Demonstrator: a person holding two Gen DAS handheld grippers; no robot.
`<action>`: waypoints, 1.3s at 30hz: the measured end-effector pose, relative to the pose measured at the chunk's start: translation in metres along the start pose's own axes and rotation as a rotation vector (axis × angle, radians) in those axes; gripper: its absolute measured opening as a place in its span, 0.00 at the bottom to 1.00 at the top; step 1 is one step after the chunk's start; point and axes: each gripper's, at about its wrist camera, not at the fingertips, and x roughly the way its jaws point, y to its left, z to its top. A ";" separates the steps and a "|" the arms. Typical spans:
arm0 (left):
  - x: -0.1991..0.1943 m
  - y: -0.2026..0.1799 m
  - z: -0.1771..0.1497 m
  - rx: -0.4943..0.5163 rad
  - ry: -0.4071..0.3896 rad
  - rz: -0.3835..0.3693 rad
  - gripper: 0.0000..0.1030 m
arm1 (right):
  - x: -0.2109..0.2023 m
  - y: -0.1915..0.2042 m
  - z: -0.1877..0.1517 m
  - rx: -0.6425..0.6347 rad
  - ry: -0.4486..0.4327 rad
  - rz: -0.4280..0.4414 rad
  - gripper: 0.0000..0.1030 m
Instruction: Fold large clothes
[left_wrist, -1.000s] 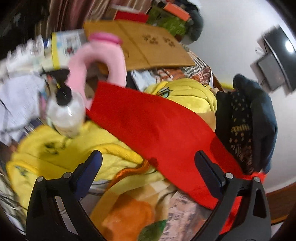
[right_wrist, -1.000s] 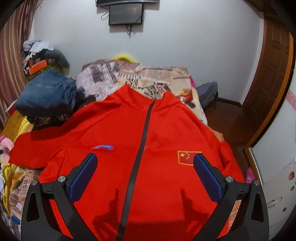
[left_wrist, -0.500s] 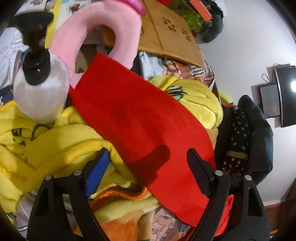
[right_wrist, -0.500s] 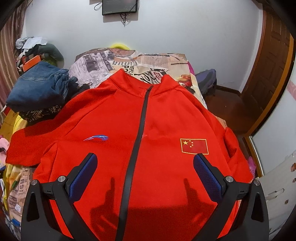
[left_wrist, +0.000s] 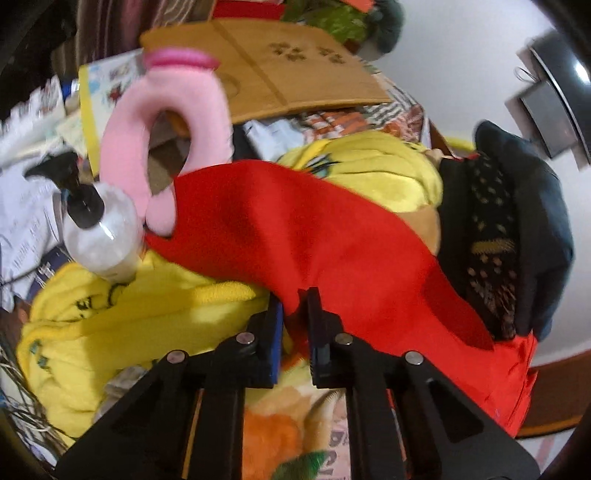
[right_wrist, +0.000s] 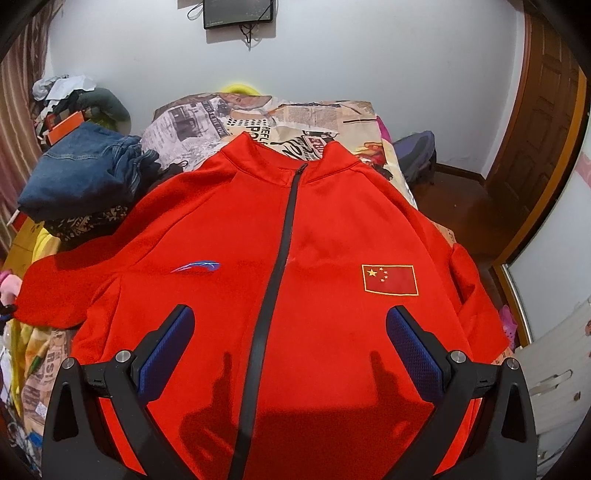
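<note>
A red zip-up jacket (right_wrist: 332, 229) lies spread front-up on the bed, collar at the far end. My right gripper (right_wrist: 290, 314) hovers open over its lower chest, one finger on each side of the black zipper, holding nothing. In the left wrist view the jacket's sleeve (left_wrist: 314, 229) stretches across a yellow blanket toward a pink pillow. My left gripper (left_wrist: 294, 301) is closing its jaws on the sleeve's near edge, and a fold of red cloth sits pinched between the pads.
A pink neck pillow (left_wrist: 166, 122), a pump bottle (left_wrist: 103, 236) and a yellow blanket (left_wrist: 129, 306) crowd the sleeve's end. Dark folded clothes (left_wrist: 517, 229) and jeans (right_wrist: 81, 173) are stacked beside the jacket. The newsprint bedsheet (right_wrist: 280, 114) shows beyond the collar; a wooden door (right_wrist: 535, 147) stands on the right.
My left gripper's jaws went from wide open to nearly together, pinching the sleeve's edge, and the hand drew back from the bottle and pillow. The right gripper stayed open over the jacket.
</note>
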 end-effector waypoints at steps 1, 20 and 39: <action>-0.008 -0.007 -0.002 0.023 -0.012 -0.009 0.07 | -0.001 0.000 0.000 -0.001 -0.002 0.002 1.00; -0.127 -0.243 -0.073 0.553 -0.287 -0.301 0.04 | -0.028 -0.014 0.007 -0.015 -0.105 0.007 1.00; -0.061 -0.420 -0.232 0.942 0.019 -0.508 0.04 | -0.018 -0.046 0.001 0.001 -0.096 0.005 1.00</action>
